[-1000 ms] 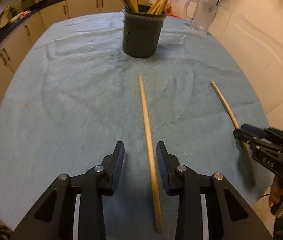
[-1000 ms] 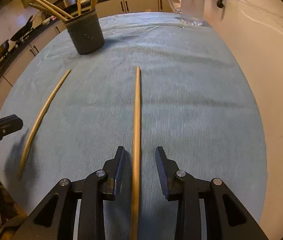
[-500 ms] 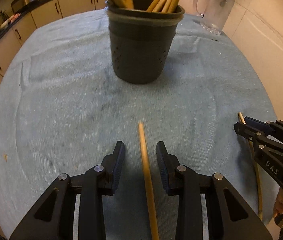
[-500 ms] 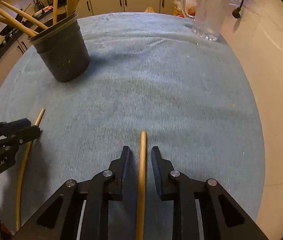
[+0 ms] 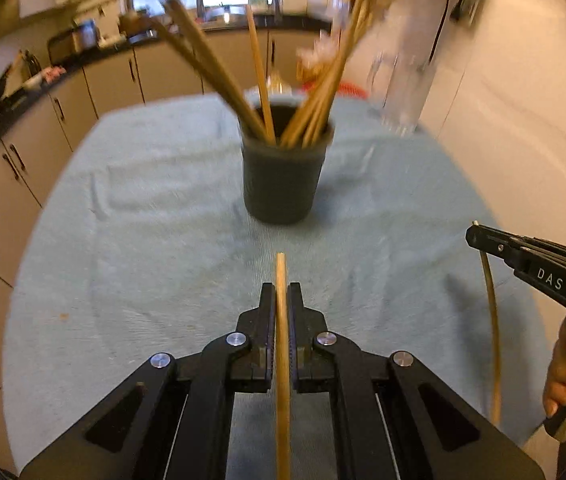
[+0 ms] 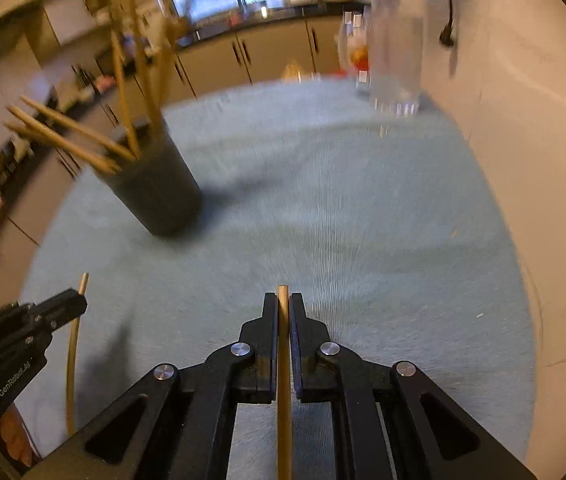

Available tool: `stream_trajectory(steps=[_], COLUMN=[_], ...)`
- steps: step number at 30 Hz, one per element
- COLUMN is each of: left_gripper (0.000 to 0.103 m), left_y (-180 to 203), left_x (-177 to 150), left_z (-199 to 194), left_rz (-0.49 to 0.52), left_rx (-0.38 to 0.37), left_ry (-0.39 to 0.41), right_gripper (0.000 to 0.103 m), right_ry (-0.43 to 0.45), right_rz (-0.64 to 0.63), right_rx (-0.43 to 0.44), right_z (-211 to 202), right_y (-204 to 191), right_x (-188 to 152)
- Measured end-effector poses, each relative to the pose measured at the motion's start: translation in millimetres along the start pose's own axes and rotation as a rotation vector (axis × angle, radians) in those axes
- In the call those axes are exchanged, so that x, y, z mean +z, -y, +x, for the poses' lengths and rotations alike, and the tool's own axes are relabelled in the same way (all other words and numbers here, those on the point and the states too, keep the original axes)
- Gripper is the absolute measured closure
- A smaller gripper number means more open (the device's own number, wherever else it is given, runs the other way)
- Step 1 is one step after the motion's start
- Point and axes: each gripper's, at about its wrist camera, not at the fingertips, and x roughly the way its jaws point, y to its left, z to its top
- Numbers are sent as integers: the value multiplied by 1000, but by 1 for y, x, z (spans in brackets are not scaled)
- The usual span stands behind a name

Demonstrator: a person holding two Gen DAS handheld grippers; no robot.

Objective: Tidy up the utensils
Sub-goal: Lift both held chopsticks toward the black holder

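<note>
I read left tongs [image 5: 281, 300] clenched on a stick [image 5: 281, 360] | right tongs [image 6: 282, 312] clenched on another stick [image 6: 283, 380] | both sticks run along the fingers | pot [image 5: 283, 184] dead ahead of left, ahead-left of right | left nearer.

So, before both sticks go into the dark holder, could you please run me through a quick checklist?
1. Left gripper clamped on its wooden stick: ok; the jaws have just been closing.
2. Right gripper clamped on its stick: ok, likewise.
3. Dark holder upright on the blue cloth: ok.
4. Room among the sticks already in the holder: cannot tell, blurred.
5. Glass pitcher apart from the holder: ok.
6. Sticks lifted off the cloth: cannot tell.
</note>
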Motion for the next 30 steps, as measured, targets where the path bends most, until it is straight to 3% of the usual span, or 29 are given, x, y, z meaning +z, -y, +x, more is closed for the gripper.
stream_trajectory(steps=[5,12,21,30], left_gripper=[98,98,98,98], left_y=[-1,13,20,21], left_x=[-4,-22,-54,-63], left_z=[-57,-110,-154,-182], left_rz=[-25,17,16,19], left_rx=[-23,24,17,-3], left_ry=[114,237,304,367], right_gripper=[97,97,97,97], right_ry=[153,279,332,359], right_rz=[-15,-88,-128,-134], right_rx=[30,46,58,75], right_z=[-61,-125,-162,-181], right_y=[-12,-38,-50,-53], right_x=[0,-25,-48,-55])
